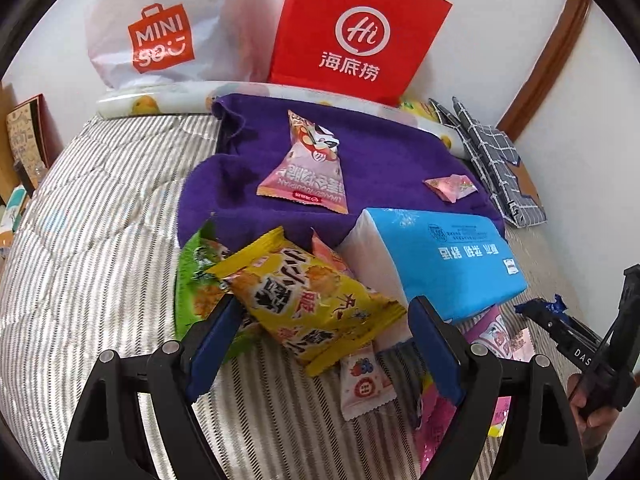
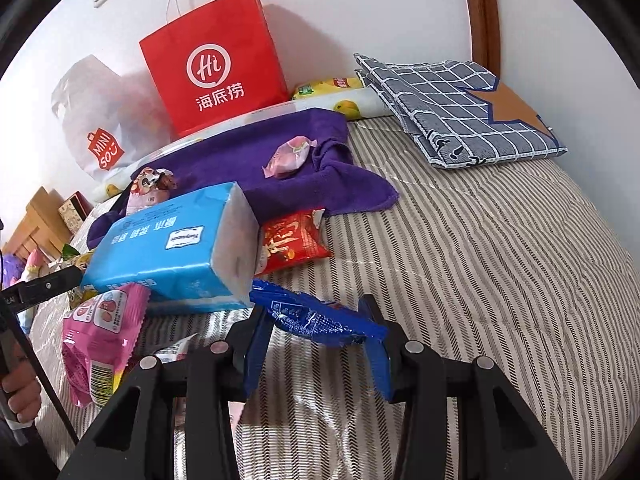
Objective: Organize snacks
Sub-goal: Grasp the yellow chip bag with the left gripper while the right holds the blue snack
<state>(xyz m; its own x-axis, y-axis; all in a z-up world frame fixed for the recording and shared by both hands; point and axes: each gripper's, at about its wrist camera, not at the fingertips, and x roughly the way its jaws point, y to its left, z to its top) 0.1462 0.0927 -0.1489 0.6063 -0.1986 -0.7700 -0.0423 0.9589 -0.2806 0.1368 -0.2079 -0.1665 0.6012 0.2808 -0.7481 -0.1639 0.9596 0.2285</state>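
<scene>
Right wrist view: blue snack wrapper (image 2: 316,320) — light, crinkly, slippery — pinched mid-length in right claw (image 2: 316,344); left claw (image 1: 320,344) wide around yellow snack bag (image 1: 308,300).

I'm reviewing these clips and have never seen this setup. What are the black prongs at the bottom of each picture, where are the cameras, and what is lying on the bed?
There is no robot here: a person holds a two-finger gripper in each hand, and each gripper carries a fisheye camera looking along its fingers. The left gripper is open around a yellow snack packet without gripping it. The right gripper has a dark blue wrapper between its fingers; whether it is clamped is unclear. On the striped bedcover lie a blue tissue pack, a red snack packet, a pink packet and a purple towel. A red paper bag stands against the wall.
</scene>
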